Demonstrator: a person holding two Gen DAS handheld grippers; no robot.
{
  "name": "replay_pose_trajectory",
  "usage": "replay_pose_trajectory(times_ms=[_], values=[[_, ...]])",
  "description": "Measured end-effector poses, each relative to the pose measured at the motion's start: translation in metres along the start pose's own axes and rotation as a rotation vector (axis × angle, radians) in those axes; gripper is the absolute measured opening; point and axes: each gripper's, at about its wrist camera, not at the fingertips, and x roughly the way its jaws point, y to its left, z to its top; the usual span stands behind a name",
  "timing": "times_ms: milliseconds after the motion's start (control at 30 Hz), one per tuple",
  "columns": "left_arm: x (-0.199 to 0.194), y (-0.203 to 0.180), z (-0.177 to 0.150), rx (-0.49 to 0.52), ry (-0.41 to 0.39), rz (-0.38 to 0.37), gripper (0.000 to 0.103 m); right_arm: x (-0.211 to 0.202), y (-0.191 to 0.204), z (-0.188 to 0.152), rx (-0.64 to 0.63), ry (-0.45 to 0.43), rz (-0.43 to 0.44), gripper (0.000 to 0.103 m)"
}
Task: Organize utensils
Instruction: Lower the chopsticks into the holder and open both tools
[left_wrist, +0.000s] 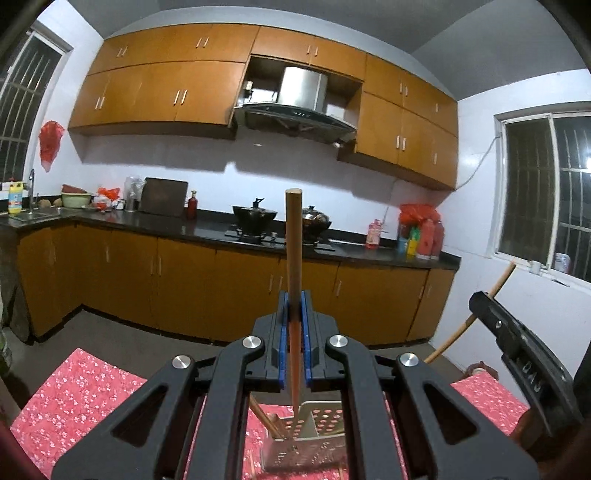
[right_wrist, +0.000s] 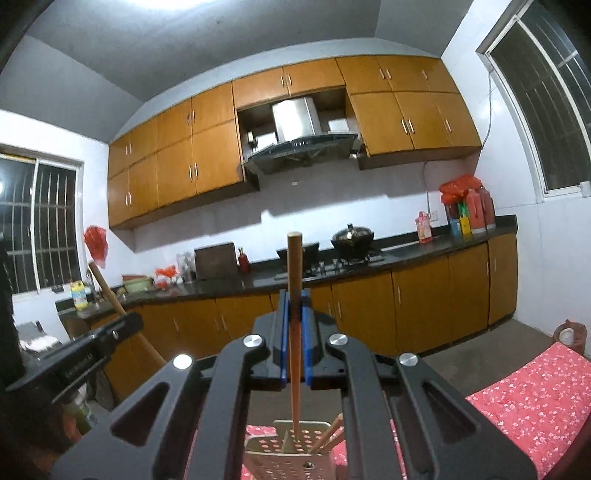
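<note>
1. Our left tongs (left_wrist: 294, 308) are clamped on a wooden chopstick (left_wrist: 294, 240), which stands nearly upright between the blue pads, its blunt end up and its tapered tip down.
2. That tip hangs just over the perforated metal chopstick holder (left_wrist: 314, 435), which stands below the tongs on the red floral tablecloth (left_wrist: 77, 398) covering the counter; whether the tip touches the holder we cannot tell.
3. More chopsticks (left_wrist: 264, 419) lean inside the holder, toward its left side in the left wrist view.
4. Our right tongs (right_wrist: 294, 308) are likewise closed on a second wooden chopstick (right_wrist: 294, 266), held upright, with its thin tip down at the holder's mouth (right_wrist: 295, 454).
5. In the right wrist view the chopsticks already in the holder (right_wrist: 330, 434) lean to its right.
6. Each camera sees the other tongs off to the side, with its stick angled up past the black body.
7. Far beyond the table run a dark kitchen worktop (left_wrist: 207, 227), a stove with two lidded woks (left_wrist: 255, 218), orange cabinets (left_wrist: 155, 92) and a steel range hood (left_wrist: 299, 99).
</note>
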Motion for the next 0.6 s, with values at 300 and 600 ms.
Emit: replay_pose_trajectory(times_ms=[300, 600], values=[[0.025, 0.007, -0.031, -0.015, 0.106, -0.021, 0.007, 0.029, -0.002, -0.031, -0.005, 0.11, 0.002, 0.008], [0.011, 0.013, -0.028, -0.032, 0.103, -0.042, 0.027, 0.014, -0.002, -0.028, -0.003, 0.106, 0.024, 0.014]])
